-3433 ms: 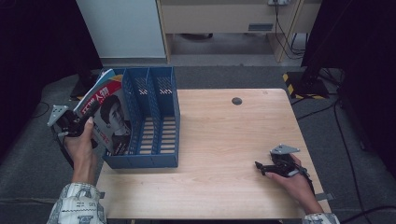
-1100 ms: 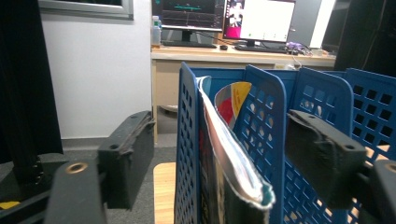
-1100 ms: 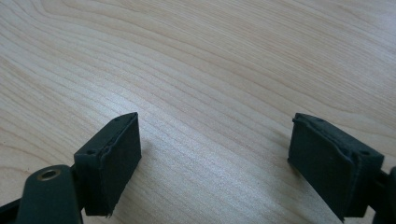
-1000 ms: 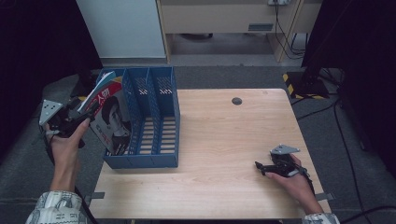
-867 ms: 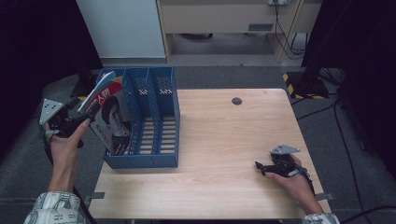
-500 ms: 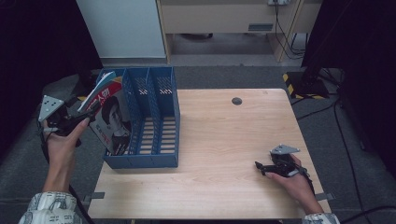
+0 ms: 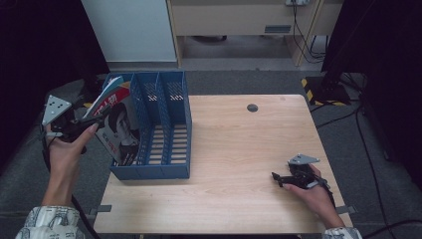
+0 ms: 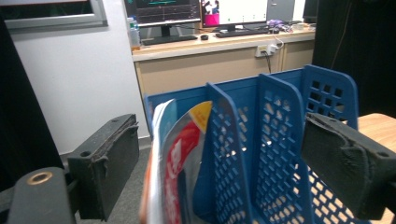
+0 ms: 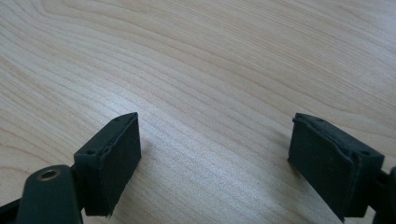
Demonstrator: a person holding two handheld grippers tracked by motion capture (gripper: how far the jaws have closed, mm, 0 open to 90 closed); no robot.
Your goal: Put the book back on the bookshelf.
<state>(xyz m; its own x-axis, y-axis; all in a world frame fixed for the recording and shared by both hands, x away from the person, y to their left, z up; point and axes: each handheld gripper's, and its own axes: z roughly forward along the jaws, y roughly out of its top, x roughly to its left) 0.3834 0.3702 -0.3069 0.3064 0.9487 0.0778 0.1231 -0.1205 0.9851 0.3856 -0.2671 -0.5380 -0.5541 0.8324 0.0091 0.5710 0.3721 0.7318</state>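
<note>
wooden table | magazines in blue rack | left gripper wide, clear

The high view looked down from above the table's near edge. The left gripper view faced the blue file rack closely, shared with the high view. The right gripper view looked closely at the tabletop.

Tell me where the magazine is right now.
In the high view the magazine stands tilted in the leftmost slot of the blue file rack at the table's left edge, beside the open left gripper.
</note>
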